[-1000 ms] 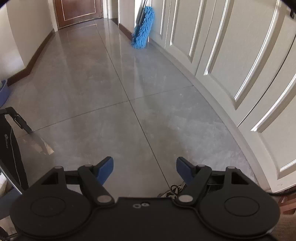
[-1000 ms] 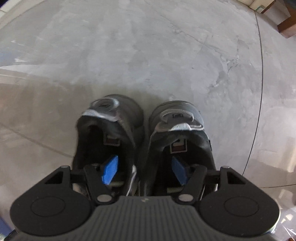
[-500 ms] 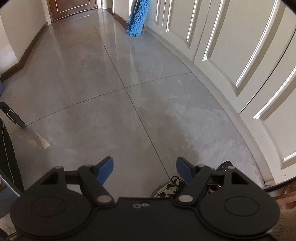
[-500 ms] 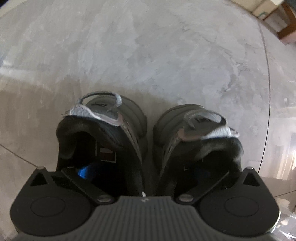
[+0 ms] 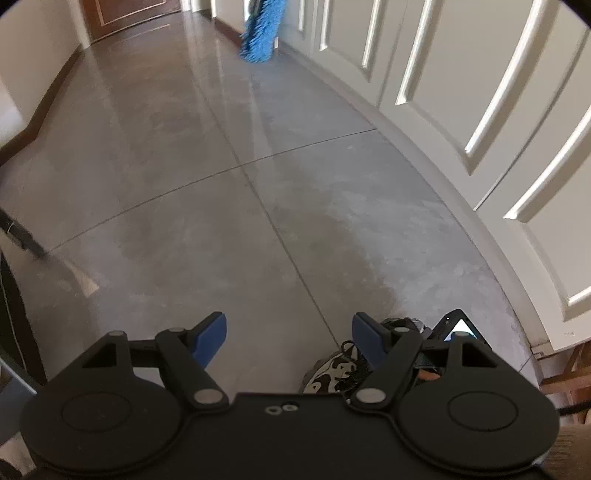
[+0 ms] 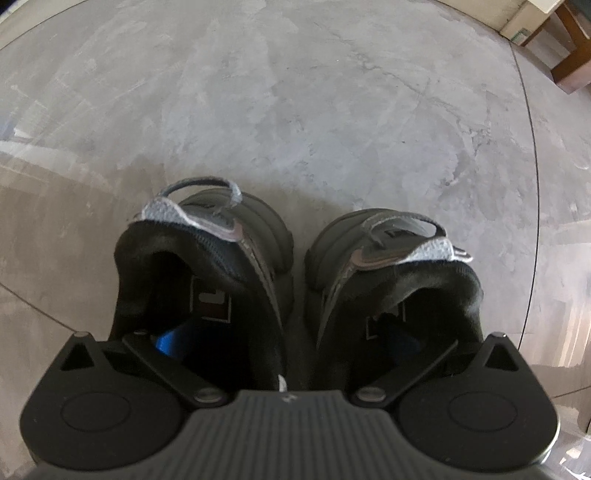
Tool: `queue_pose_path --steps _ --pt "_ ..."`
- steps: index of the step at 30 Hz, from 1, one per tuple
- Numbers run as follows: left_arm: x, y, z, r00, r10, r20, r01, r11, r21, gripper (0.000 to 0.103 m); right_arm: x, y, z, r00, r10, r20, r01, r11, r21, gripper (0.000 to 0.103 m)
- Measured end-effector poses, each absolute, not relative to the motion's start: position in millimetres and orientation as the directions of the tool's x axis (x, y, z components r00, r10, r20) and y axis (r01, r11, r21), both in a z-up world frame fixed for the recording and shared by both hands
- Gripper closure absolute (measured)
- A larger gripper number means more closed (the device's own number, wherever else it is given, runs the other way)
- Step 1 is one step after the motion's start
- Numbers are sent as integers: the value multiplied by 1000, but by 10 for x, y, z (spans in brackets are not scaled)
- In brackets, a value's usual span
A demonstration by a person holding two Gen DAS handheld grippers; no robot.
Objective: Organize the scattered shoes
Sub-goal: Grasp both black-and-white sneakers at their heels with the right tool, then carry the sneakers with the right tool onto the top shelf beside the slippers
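Hovering over bare floor [image 5: 258, 221], the left gripper [image 5: 288, 339] has its fingers spread wide and empty; a patterned shoe [image 5: 332, 369] lies just beside its right finger. Farther right, the right gripper [image 6: 291, 343] reaches one finger into each black shoe [image 6: 207, 280] of a pair, its fingers closing across their two inner walls. Squeezing could tip or skew the pair on polished grey tiles. White panelled doors [image 5: 480, 110] and a blue mop [image 5: 260, 29] stand beyond the patterned shoe.

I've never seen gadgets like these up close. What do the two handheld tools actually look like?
Both are matte black. The left tool has a smooth body, two round discs, jointed link arms with silver pins, and blue pads on its fingers. The right tool is built alike, but its body is ribbed grey.
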State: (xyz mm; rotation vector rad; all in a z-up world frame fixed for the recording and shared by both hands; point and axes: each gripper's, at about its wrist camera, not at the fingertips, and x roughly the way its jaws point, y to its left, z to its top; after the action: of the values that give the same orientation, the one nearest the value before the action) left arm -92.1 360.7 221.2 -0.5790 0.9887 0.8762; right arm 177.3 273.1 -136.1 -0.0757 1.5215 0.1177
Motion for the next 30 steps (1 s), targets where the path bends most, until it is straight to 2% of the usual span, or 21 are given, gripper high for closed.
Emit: queue_pose_path --steps 2,3,4,7,13,19,28,30 --pt "-870 3583 2221 277 360 -891 -834 551 -37 28 1769 2662 -1277 61 29 -998 -100 995 23 33" --pt "-846 3571 2228 281 359 -890 -832 554 -40 28 1760 2623 -1228 68 48 -997 -97 994 41 53" --pt "-818 3554 2242 286 359 -889 -830 556 -43 28 1751 2586 -1176 75 69 -995 -103 993 61 62" --pt "-747 3527 2302 300 364 -882 -822 567 -45 28 1751 2509 -1104 64 127 -990 -172 978 114 69" --pt "-628 3362 2358 322 373 -870 -789 614 -28 28 1709 2292 -870 84 257 -963 -355 911 212 74" --pt "-485 3169 2499 356 407 -841 -758 652 -6 28 1611 1935 -297 136 431 -892 -512 801 310 76" --pt "-115 2775 3092 468 460 -754 -715 699 -18 28 1765 1046 1157 255 613 -748 -667 672 323 77" --pt "19 2601 3352 510 466 -723 -698 715 -32 28 1869 683 1736 301 644 -703 -664 671 331 77"
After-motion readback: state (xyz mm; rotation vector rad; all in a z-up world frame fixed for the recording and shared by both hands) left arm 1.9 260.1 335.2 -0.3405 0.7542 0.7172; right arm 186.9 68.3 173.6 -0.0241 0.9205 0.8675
